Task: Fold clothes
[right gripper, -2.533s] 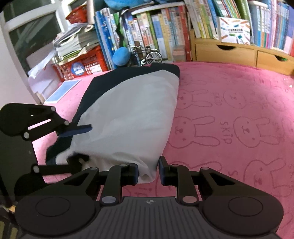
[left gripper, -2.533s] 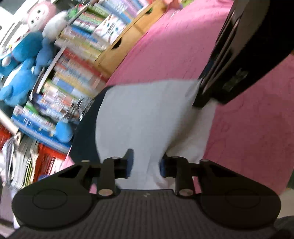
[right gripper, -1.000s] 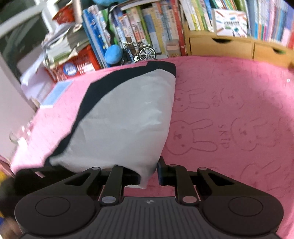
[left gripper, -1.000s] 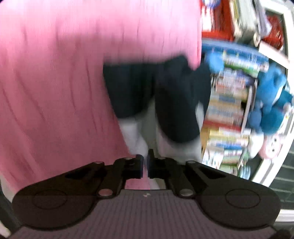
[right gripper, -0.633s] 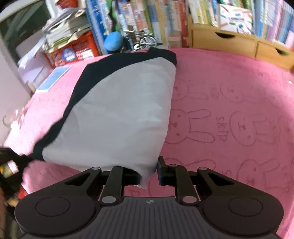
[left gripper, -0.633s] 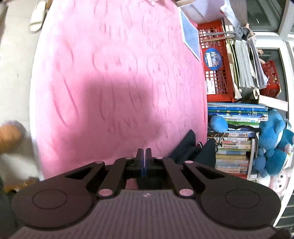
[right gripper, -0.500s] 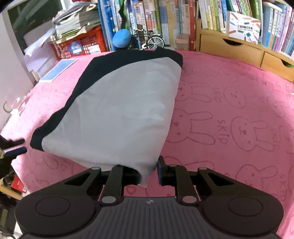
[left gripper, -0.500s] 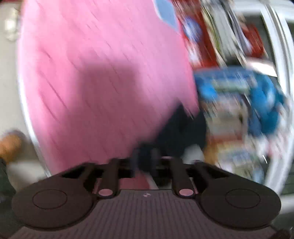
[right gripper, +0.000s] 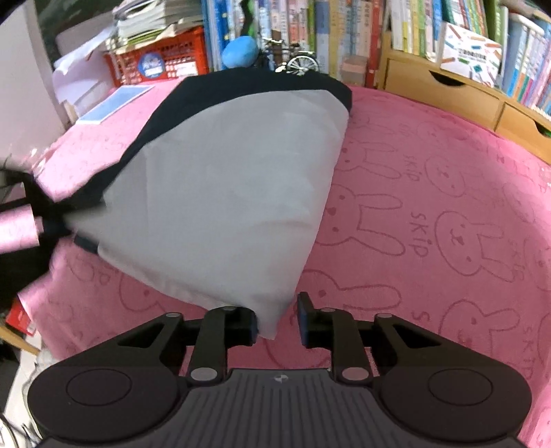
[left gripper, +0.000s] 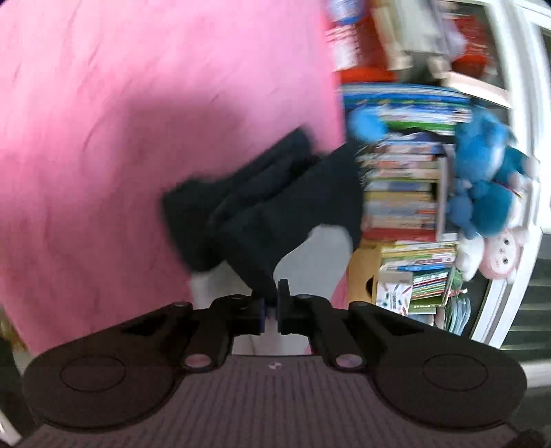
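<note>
One garment (right gripper: 220, 193): left fingers (left gripper: 255, 310) apparently pinch it; right fingers (right gripper: 304, 315) opening.

a pink bunny-print bed cover (right gripper: 430, 206) carries the folded grey and black garment (right gripper: 224, 193) and a blue card (right gripper: 115, 103).

You have the garment (right gripper: 224, 193) spread on the blanket-covered bench (right gripper: 430, 213), left of centre in the right wrist view, its near corner lying between the opening jaws of your right claw (right gripper: 278, 322), and its far edge reaching the bookshelf (right gripper: 310, 27) behind the bench. Behind the garment's far left you find a crate (right gripper: 155, 63) with a flat card (right gripper: 115, 103) lying on the bench before it, and a drawer unit (right gripper: 444, 93) stands behind the bench to the right. Your left claw (left gripper: 271, 310), at the bench's left edge, is clamped on the garment's left end (left gripper: 261, 213), with plush toys (left gripper: 482, 193) beside the book stacks (left gripper: 399, 193) to its right.
</note>
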